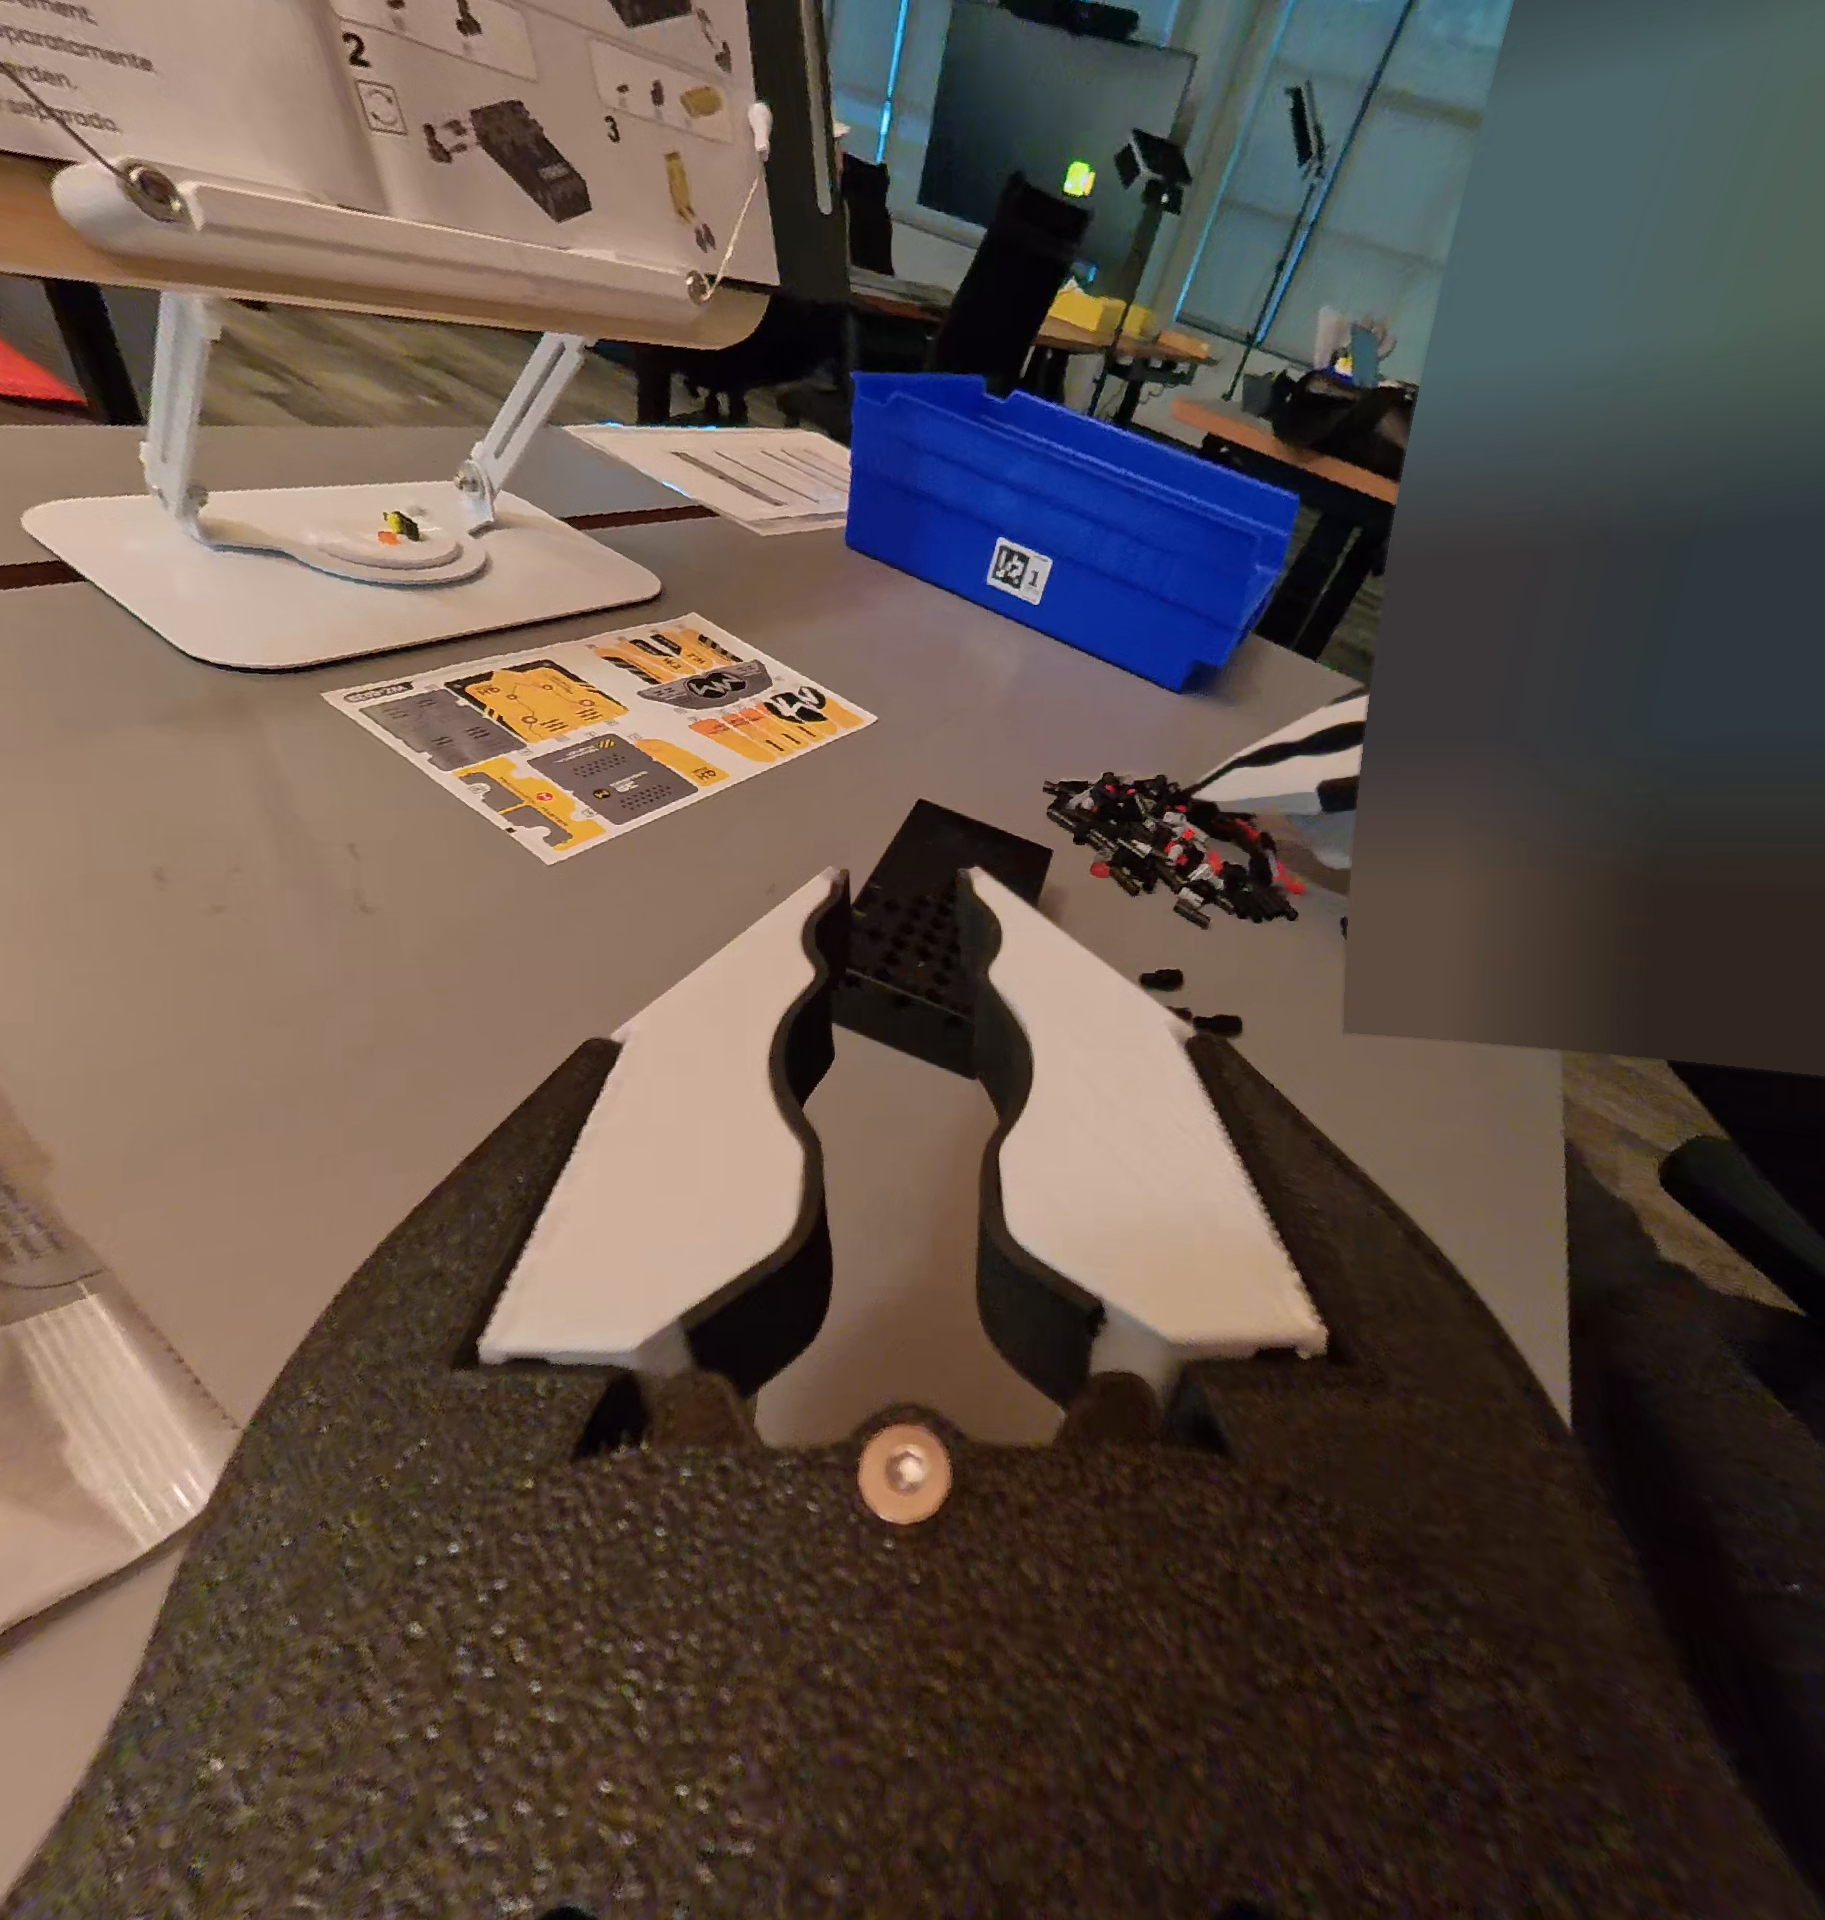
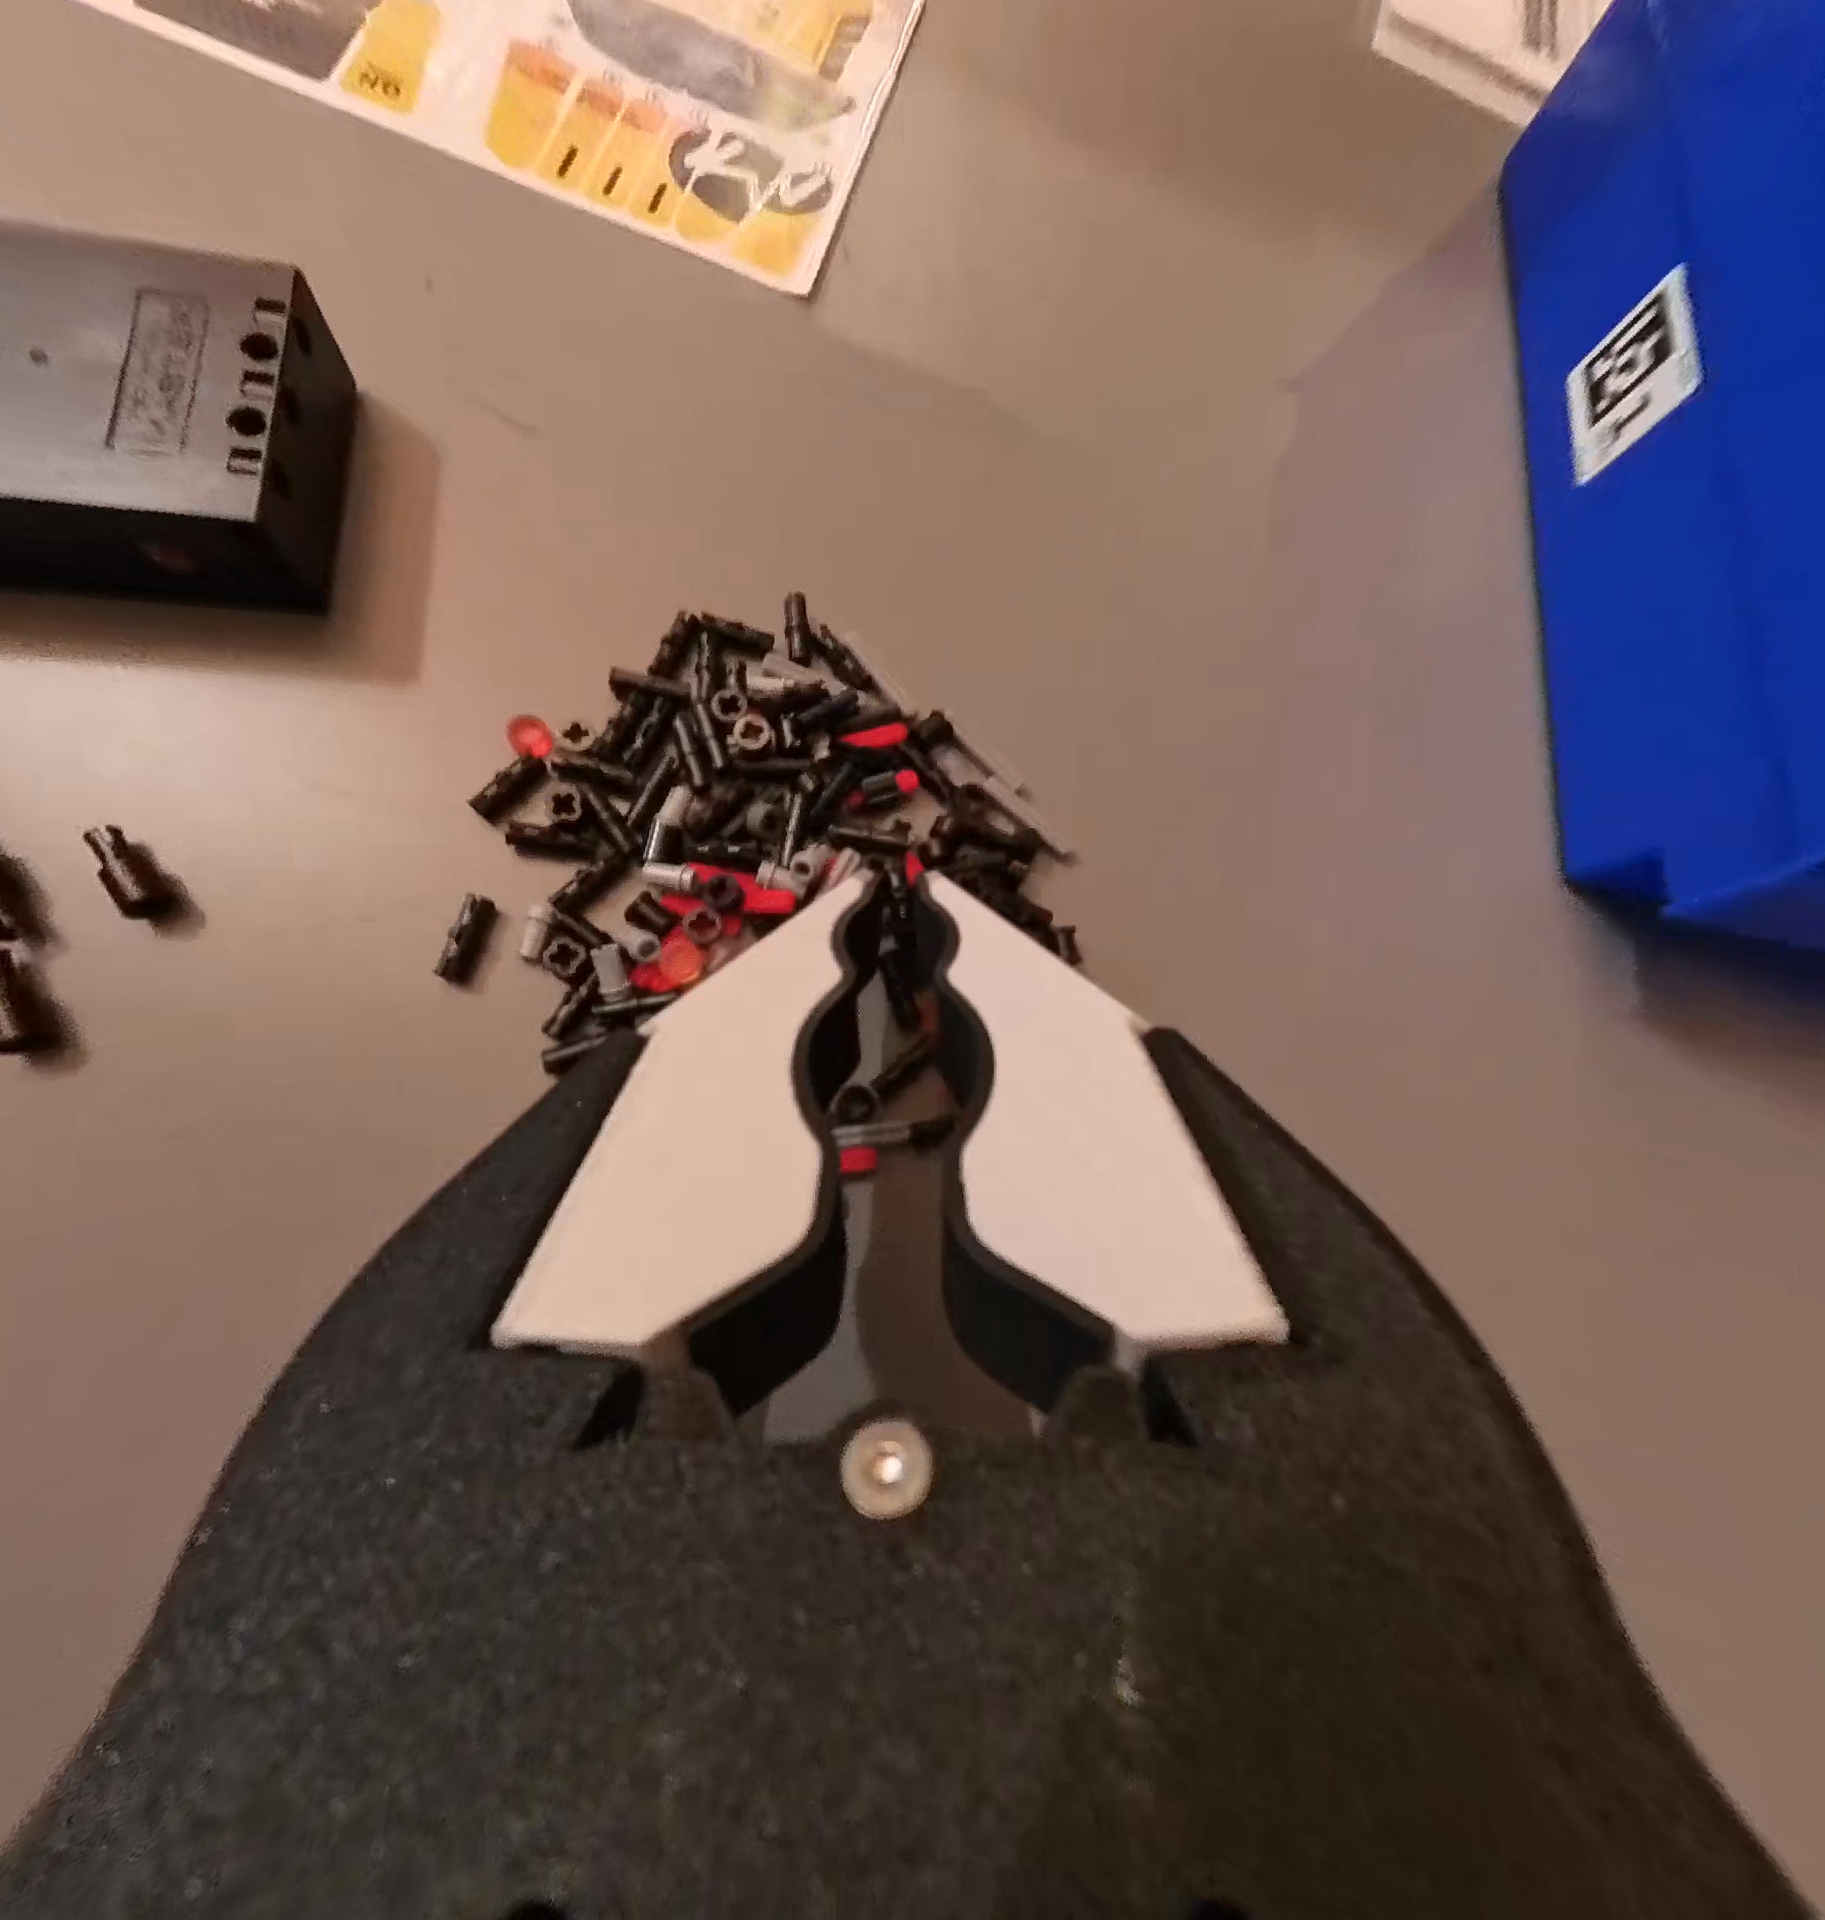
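My left gripper (image 1: 906,885) is shut on a black block with rows of holes (image 1: 913,935), which rests on the grey table (image 1: 264,987). The block also shows in the right wrist view (image 2: 139,416), at the left. My right gripper (image 2: 895,883) is down in a pile of small black, grey and red pins (image 2: 742,790). Its tips are nearly together, pinching a thin black pin (image 2: 900,935). The pile also shows in the left wrist view (image 1: 1168,842), right of the block, with a black-and-white striped shape (image 1: 1292,764) reaching to it.
A blue bin (image 1: 1064,530) (image 2: 1708,468) stands at the back right. A sticker sheet (image 1: 596,727) (image 2: 617,114) lies beyond the block. A white stand (image 1: 336,582) holds an instruction booklet (image 1: 534,114) at the back left. Loose black pins (image 2: 129,873) lie left of the pile. Plastic bags (image 1: 46,1403) lie at the left edge. The gap from one gripper's tips to the other's is roughly 30 cm.
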`<action>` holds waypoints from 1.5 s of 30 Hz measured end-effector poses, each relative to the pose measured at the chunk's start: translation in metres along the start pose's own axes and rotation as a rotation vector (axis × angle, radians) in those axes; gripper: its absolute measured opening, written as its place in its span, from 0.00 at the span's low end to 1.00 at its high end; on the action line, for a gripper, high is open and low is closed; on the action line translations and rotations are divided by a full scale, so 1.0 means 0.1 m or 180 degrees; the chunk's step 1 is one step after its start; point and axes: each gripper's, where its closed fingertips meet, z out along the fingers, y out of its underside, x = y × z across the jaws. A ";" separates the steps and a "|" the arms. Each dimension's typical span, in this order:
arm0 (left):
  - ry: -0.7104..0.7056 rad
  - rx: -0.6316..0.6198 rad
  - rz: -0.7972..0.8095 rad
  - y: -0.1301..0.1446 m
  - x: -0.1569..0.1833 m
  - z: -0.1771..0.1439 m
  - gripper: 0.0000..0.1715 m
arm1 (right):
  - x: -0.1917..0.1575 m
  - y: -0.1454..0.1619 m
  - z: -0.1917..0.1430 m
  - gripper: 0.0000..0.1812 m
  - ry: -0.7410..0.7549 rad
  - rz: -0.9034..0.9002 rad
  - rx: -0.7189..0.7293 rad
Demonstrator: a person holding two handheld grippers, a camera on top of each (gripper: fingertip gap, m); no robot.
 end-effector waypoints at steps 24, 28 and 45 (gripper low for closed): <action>-0.0001 -0.0099 -0.0041 0.06 -0.04 0.08 0.11 | -0.46 -0.05 0.07 0.04 -0.0578 -0.0026 0.0042; 0.0010 -0.0122 0.0012 0.07 -0.01 0.09 0.11 | -0.45 -0.05 0.10 0.04 -0.0517 -0.0083 0.0011; 0.0783 0.0057 -0.0601 -0.01 0.41 0.16 0.11 | -1.13 -0.66 -0.64 0.04 -0.1484 -0.0691 0.1626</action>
